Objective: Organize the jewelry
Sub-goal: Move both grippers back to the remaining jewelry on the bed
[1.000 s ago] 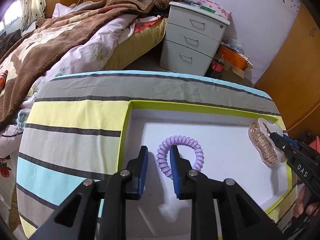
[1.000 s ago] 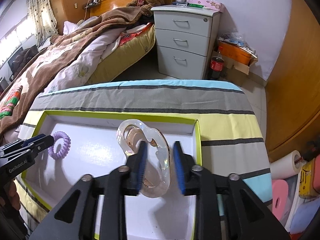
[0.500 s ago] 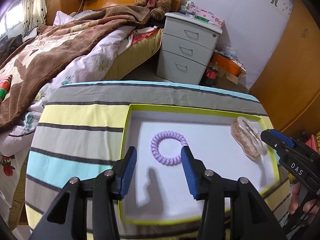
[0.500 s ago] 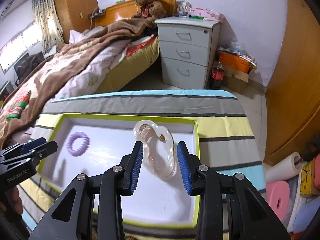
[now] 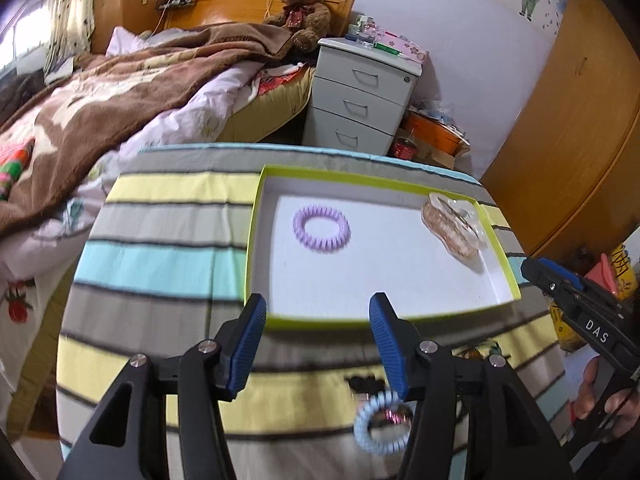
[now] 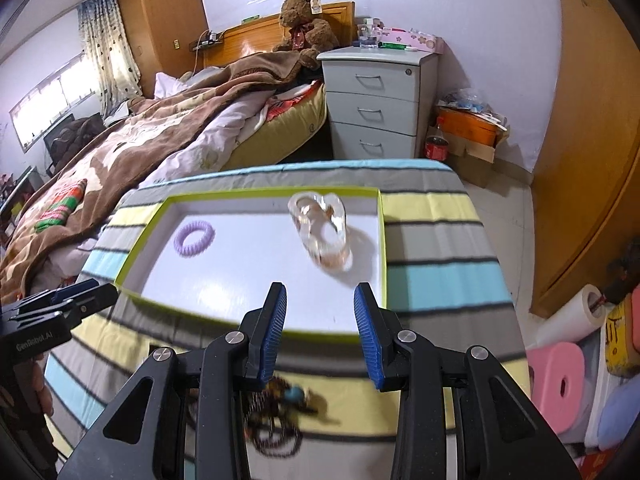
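Right claw (image 6: pixel 320 320) open, empty; purple coil tie (image 6: pixel 194 238), clear clip (image 6: pixel 322 230) in tray (image 6: pixel 152 224).

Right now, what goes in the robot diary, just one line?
left gripper: open | right gripper: open | tray: purple coil, clear clip

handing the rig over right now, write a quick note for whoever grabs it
Left claw: open, holding nothing, above the tray's near edge.
Right claw: open, holding nothing, also at the near edge.
Tray: purple coil hair tie lies at its left, clear hair claw clip at its right.
Done: those two pieces are placed.
Left: light blue coil tie and the dark beaded pieces lie on the striped cloth near the claws, outside the tray.
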Demonstrator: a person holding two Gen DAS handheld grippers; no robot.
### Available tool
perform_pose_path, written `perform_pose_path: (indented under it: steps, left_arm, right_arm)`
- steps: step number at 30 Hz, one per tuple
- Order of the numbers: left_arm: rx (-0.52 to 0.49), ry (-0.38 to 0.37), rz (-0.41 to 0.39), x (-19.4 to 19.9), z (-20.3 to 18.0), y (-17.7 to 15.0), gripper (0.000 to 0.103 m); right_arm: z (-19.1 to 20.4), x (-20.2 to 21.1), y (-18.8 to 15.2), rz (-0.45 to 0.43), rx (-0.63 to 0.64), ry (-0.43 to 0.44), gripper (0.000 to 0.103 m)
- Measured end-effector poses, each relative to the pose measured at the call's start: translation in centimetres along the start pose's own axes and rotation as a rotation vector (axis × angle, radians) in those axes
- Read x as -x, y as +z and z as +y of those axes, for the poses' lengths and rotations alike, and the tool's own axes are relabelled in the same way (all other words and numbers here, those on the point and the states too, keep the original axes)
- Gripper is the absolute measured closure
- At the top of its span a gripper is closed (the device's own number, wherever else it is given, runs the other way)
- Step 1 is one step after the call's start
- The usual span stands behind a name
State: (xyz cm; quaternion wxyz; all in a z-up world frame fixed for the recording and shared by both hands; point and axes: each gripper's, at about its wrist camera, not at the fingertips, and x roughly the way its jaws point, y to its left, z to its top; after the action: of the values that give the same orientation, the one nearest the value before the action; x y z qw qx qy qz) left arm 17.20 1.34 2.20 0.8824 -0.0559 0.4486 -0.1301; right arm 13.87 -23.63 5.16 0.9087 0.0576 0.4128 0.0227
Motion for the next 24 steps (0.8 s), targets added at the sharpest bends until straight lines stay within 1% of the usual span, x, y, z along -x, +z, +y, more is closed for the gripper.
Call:
perform_pose_path:
  steps: [6,8,12,15,20,22,24]
  left_arm:
    - [0.042,-0.033,0.004,1.1,1.1,-2.2,0.046]
    - [0.054,-0.052,0.015,1.4,1.3,-3.2,0.044]
    - [0.073,-0.082,0.033,1.7,1.6,-4.8,0.044]
    - [0.072,-0.092,0.058,1.5,1.4,-6.1,0.044]
    - [0.067,-0.109,0.091,0.9,1.0,-7.3,0.044]
    - [0.063,-0.112,0.101,0.8,0.9,-7.6,0.044]
    - [0.065,-0.112,0.104,0.8,0.9,-7.8,0.044]
  right_arm:
    - [-0.4,0.8,-2.4,0.014,0.0,0.053,0.067]
    - [-0.6,1.1,-3.3,0.015,-0.014,0.061,0.067]
    - [-0.4,1.8,-5.7,0.01,-0.036,0.112,0.067]
    - [0.2,1.7,-6.6,0.021,-0.032,0.139,0.067]
    - [1.5,0.2,-7.3,0.058,-0.012,0.15,0.067]
    - [1.9,-0.7,-7.4,0.077,0.007,0.122,0.067]
    - [2.1,-1.3,-7.5,0.089,0.006,0.119,0.067]
